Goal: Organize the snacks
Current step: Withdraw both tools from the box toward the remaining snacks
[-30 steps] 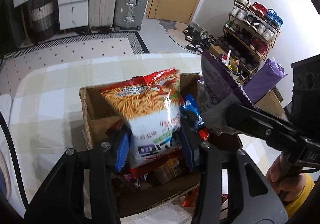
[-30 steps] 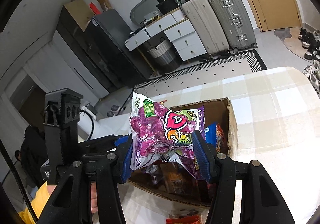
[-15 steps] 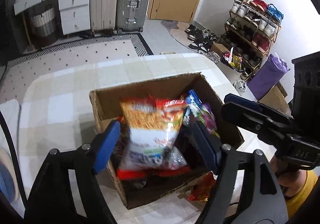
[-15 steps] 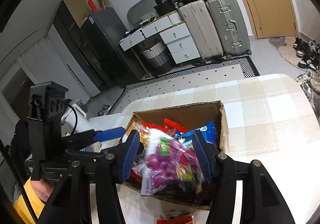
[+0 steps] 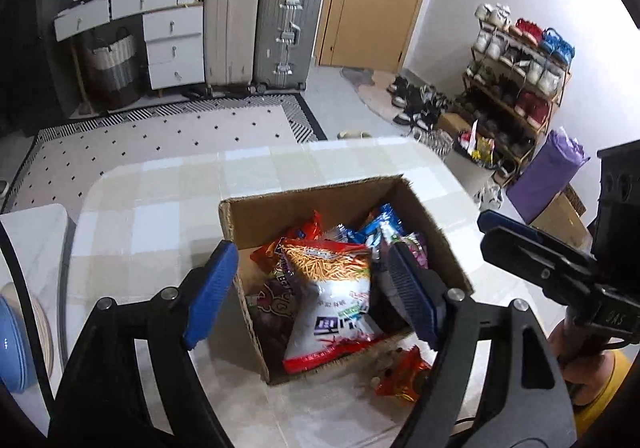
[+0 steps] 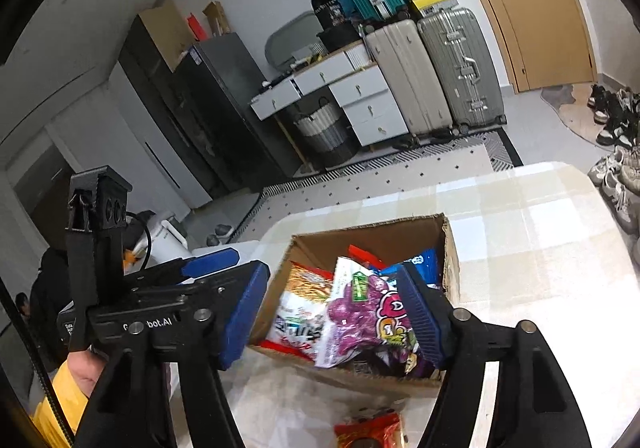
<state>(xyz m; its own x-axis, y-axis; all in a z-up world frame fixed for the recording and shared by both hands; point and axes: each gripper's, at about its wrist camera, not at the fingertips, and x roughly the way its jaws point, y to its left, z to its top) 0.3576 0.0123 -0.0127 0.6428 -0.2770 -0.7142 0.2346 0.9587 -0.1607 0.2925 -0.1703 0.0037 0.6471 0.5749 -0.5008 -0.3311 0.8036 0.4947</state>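
A brown cardboard box [image 5: 256, 216] sits on the checked surface [image 5: 160, 200], close to its near edge. The box is open at the top and full of snack bags.

The left gripper [image 5: 308, 292] hangs over the near side of the box. Its two blue pads [image 5: 212, 288] are spread wide, and they have just been opening. One pad is outside the left wall of the box and the other is over the inside. Nothing is pinched between them. Under the gap lies a white and red bag of stick snacks [image 5: 332, 288]. It leans on the other bags in the box, with its low end over the near wall.

The right gripper [image 6: 332, 316] also hangs over the near side of the box. Its pads are spread apart and have just been opening too. A purple grape candy bag [image 6: 360, 316] lies in the box below them. The right pad is just beside the bag, but I cannot tell if it touches it. The left pad is well clear. The bag rests on the pile, next to the stick snack bag [image 6: 296, 312].

A blue bag [image 5: 380, 224] pokes up near the far right corner of the box. One small red and orange bag [image 5: 404, 376] lies on the surface, just outside the near wall of the box.

A hand in a yellow sleeve [image 6: 64, 400] holds the left gripper's handle.
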